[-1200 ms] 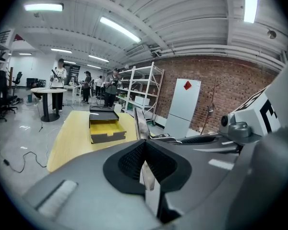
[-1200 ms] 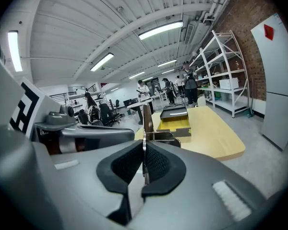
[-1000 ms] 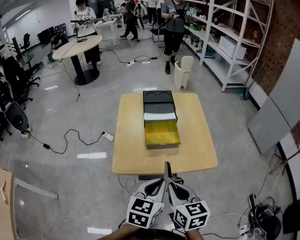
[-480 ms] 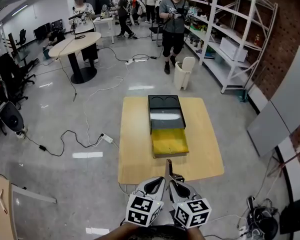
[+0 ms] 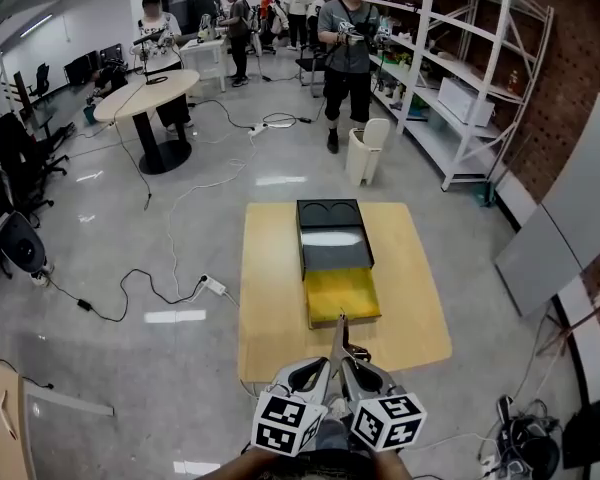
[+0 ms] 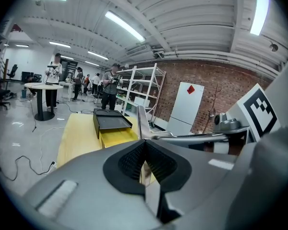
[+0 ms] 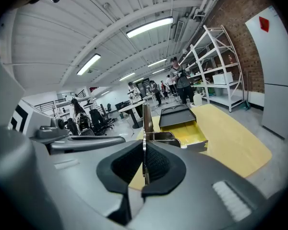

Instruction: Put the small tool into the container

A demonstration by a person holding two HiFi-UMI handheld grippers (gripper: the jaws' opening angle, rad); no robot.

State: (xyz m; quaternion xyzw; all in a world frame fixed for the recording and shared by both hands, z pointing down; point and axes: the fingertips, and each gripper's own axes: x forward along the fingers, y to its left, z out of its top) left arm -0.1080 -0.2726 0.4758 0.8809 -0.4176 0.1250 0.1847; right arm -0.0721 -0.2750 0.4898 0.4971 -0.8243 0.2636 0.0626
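Observation:
On the wooden table (image 5: 275, 298) stands a black container (image 5: 332, 230) with its yellow drawer (image 5: 342, 296) pulled out toward me. My right gripper (image 5: 348, 366) is shut on a small flat metal tool (image 5: 338, 336). The blade stands edge-on between its pads (image 7: 145, 128) and its tip reaches the drawer's near edge. My left gripper (image 5: 325, 366) is shut, right beside the other, and the blade (image 6: 141, 121) rises just past its tips. I cannot tell whether it touches the tool. Both gripper views show the container (image 6: 110, 120) (image 7: 176, 115) ahead.
Beyond the table's far end stand a white bin (image 5: 366, 148) and a person in grey (image 5: 348, 48). Metal shelves (image 5: 460, 78) line the right wall. A round table (image 5: 145, 93) is at the far left. A power strip (image 5: 212, 286) and its cable lie on the floor to the left.
Both grippers, still side by side with the tool, have come closer to the table. The tool's tip now reaches the yellow drawer's near edge instead of the table's front edge.

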